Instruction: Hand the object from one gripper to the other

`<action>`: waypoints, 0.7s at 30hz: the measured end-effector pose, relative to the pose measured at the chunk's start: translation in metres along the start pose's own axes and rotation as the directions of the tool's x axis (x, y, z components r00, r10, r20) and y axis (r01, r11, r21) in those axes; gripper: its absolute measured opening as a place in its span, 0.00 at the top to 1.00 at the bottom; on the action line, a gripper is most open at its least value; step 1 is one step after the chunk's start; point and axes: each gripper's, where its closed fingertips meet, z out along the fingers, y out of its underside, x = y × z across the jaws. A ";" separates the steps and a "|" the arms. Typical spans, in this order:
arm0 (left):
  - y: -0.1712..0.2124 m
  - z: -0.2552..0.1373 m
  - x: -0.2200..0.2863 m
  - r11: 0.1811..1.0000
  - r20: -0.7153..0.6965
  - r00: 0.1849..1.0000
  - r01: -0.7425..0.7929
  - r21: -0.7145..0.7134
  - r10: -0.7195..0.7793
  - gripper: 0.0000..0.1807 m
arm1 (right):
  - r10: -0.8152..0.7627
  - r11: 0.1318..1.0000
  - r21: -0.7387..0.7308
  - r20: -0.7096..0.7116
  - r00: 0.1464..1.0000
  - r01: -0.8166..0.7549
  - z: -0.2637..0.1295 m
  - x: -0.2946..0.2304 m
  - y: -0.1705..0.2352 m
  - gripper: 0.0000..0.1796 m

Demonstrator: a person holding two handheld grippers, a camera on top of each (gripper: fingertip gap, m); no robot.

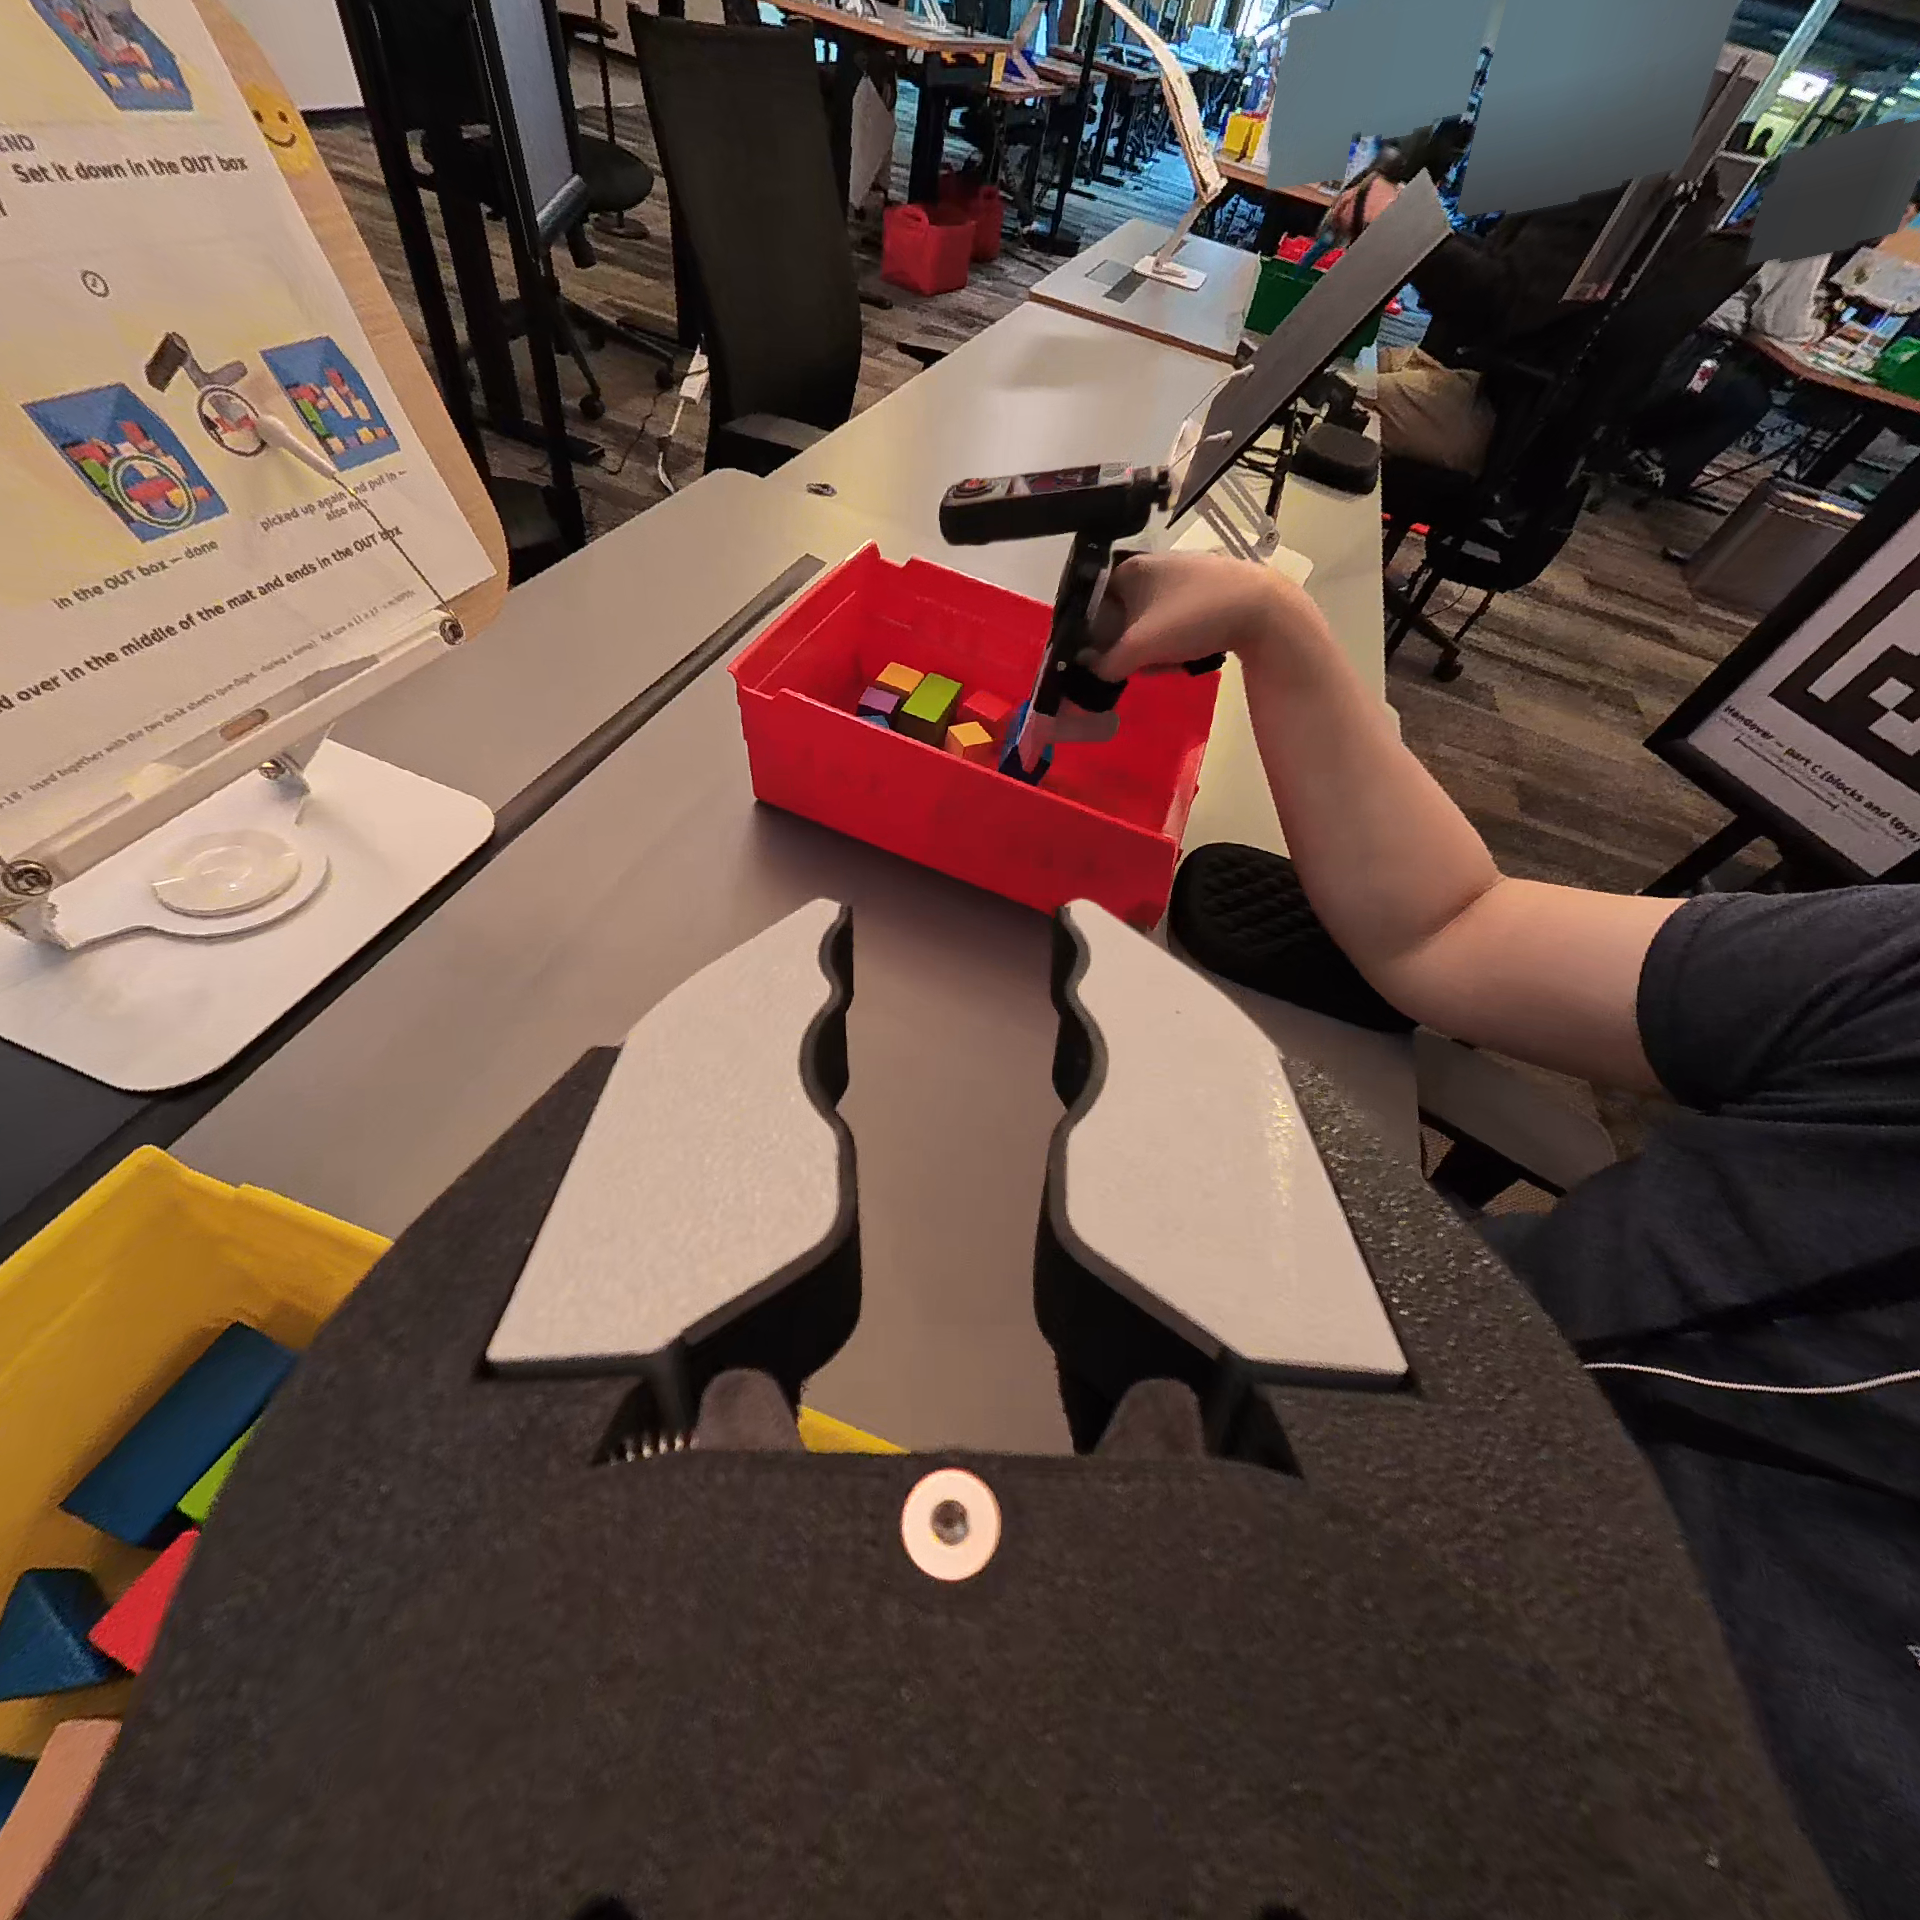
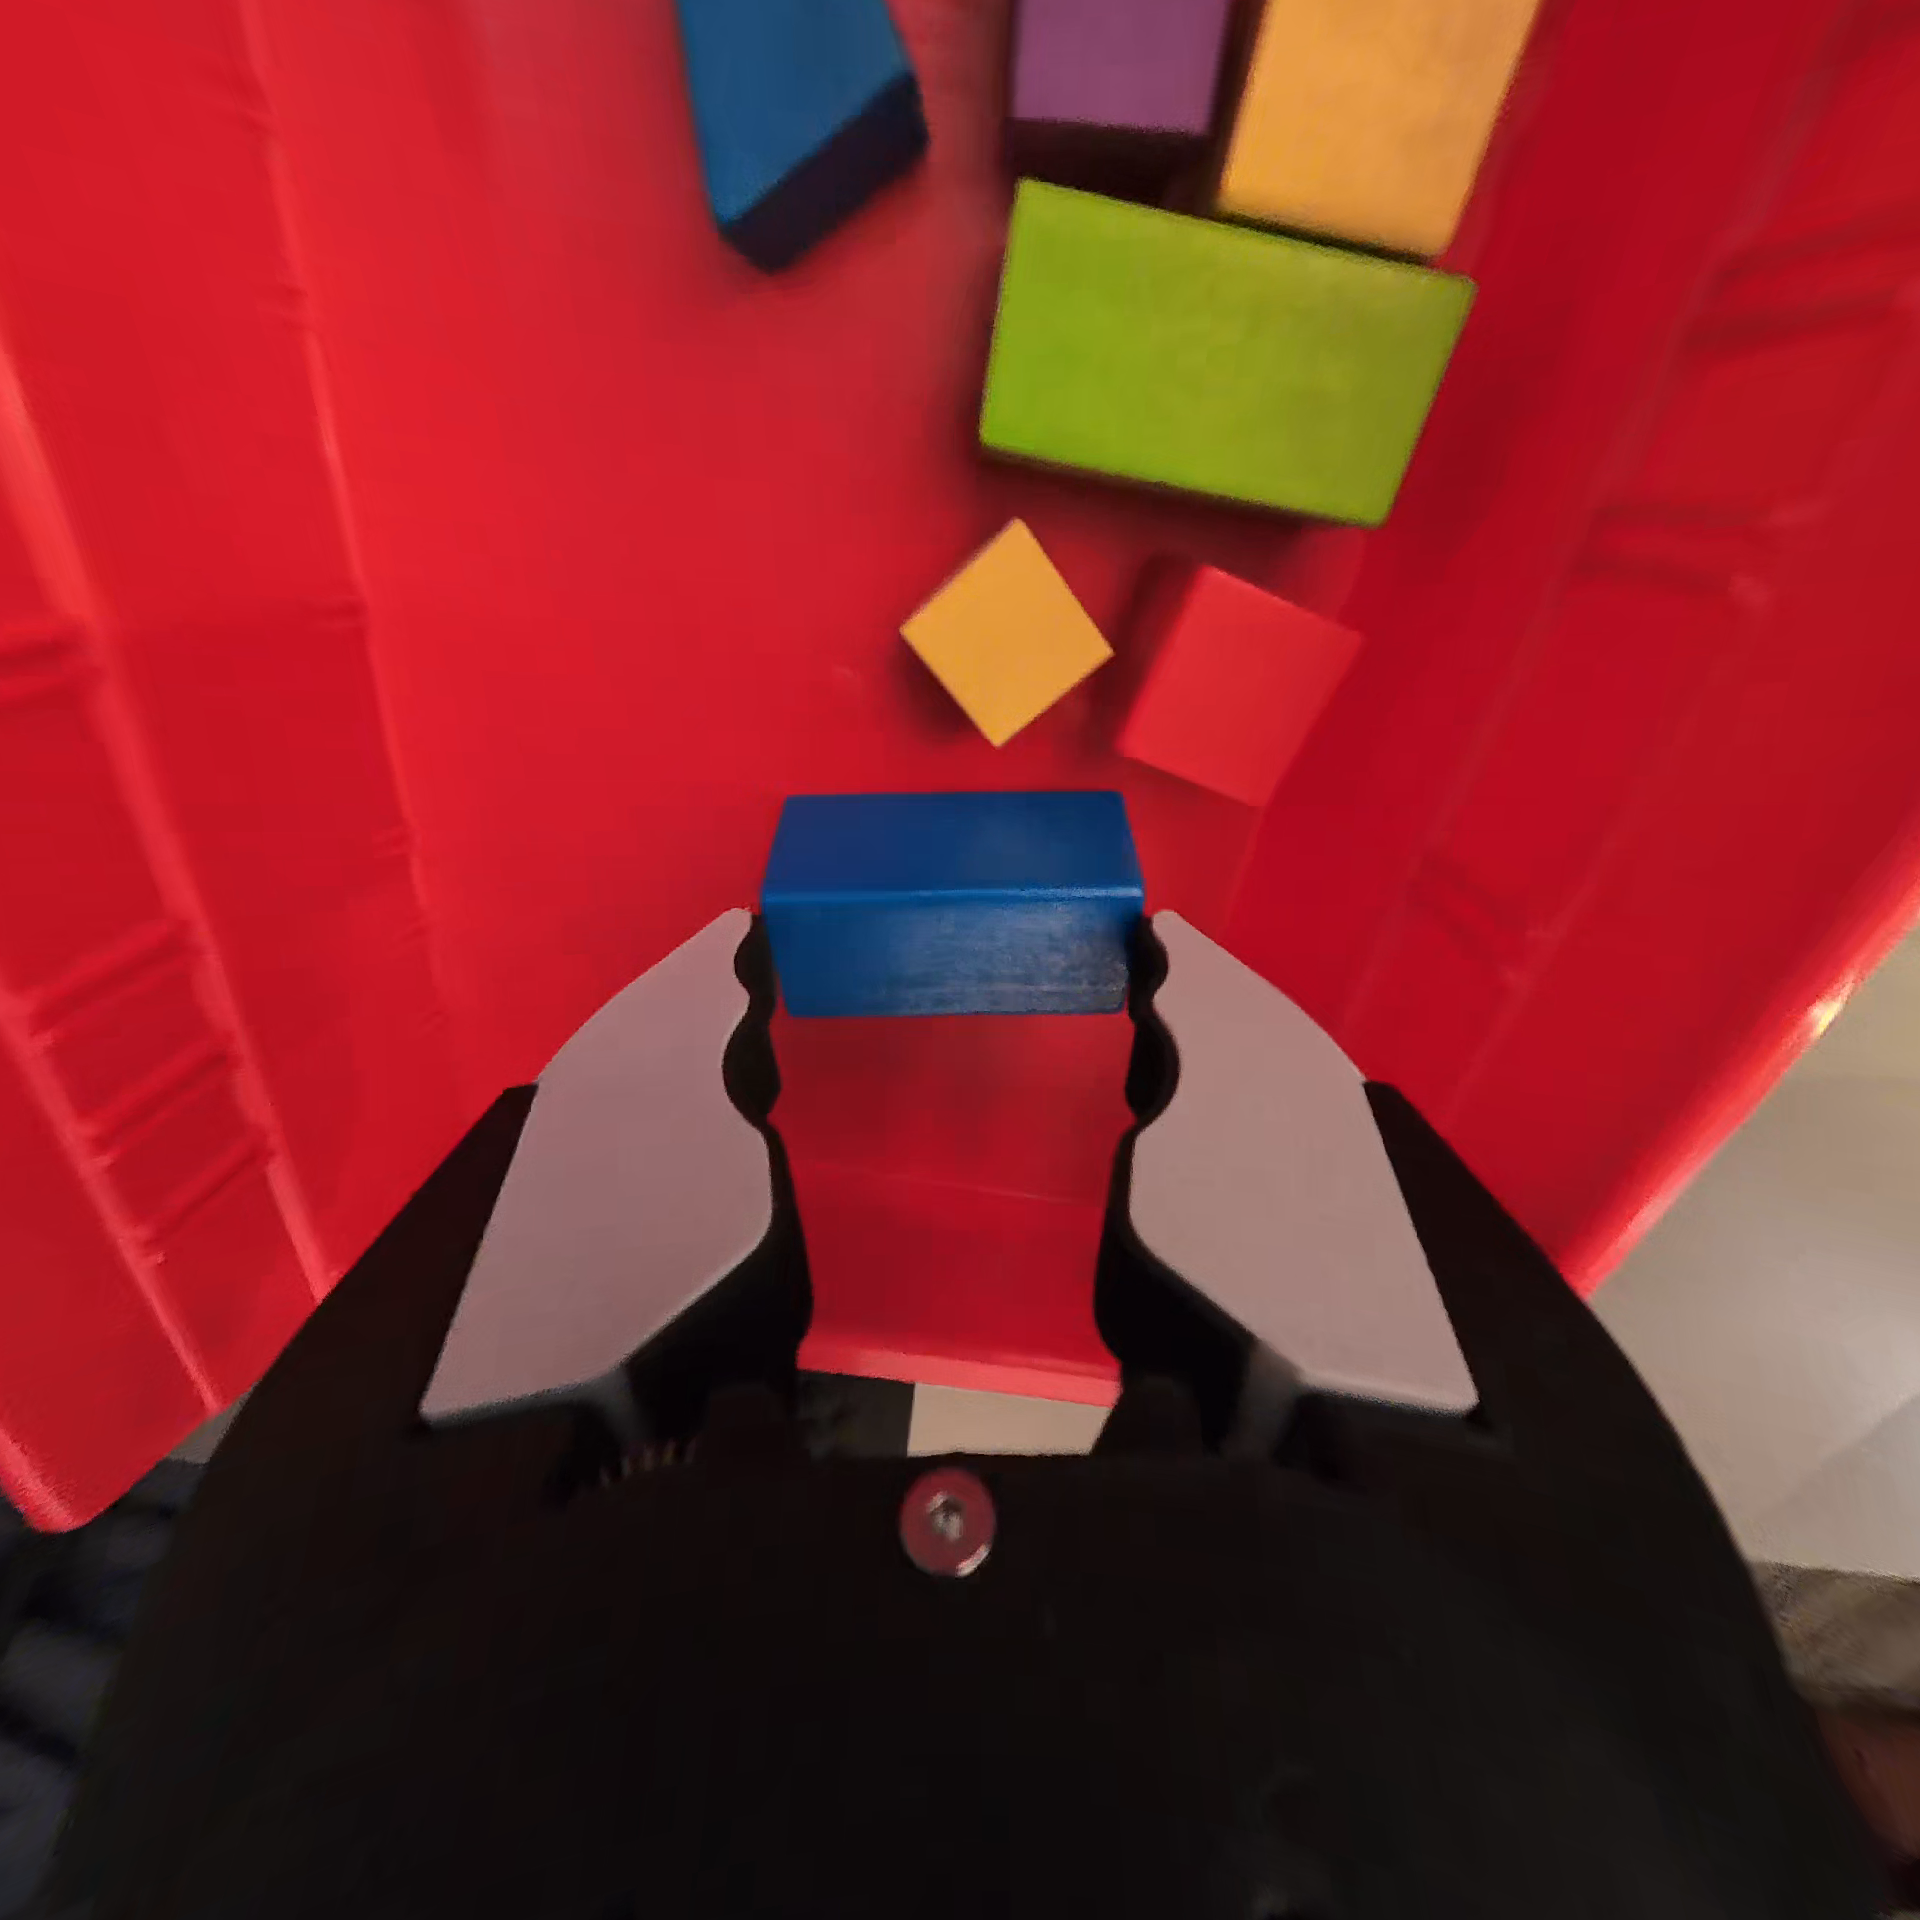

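Nearby, on a white stand left of the grey table (image 1: 644, 831): a printed instruction sheet (image 1: 197, 343) with pictures. Reached steeply down into the red bin (image 1: 966, 821), right gripper (image 2: 951, 925) clamped on the short ends of a blue block (image 2: 951, 899), long axis crosswise between the fingertips, just above the bin floor near loose coloured blocks. Hovered over the table, left gripper (image 1: 951, 935) parted and empty.

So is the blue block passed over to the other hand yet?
Not yet. The right gripper has its fingers on either side of the blue block, low inside the red bin, so the pick-up is just happening. The left gripper waits open and empty above the table. Lifting it out and the handover are left.
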 end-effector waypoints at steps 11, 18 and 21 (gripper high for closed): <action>0.005 0.005 0.000 0.999 0.014 1.000 -0.007 -0.035 0.007 0.80 | 0.093 0.994 -0.058 -0.048 0.995 -0.096 0.018 0.016 0.001 0.63; 0.008 0.010 0.004 0.998 0.007 1.000 -0.015 -0.062 0.016 0.80 | 0.102 0.993 -0.048 -0.082 0.991 -0.106 0.018 0.020 -0.002 0.63; 0.010 0.012 0.005 0.997 0.005 1.000 -0.021 -0.075 0.021 0.80 | 0.109 0.992 -0.048 -0.083 0.991 -0.113 0.018 0.021 -0.002 0.63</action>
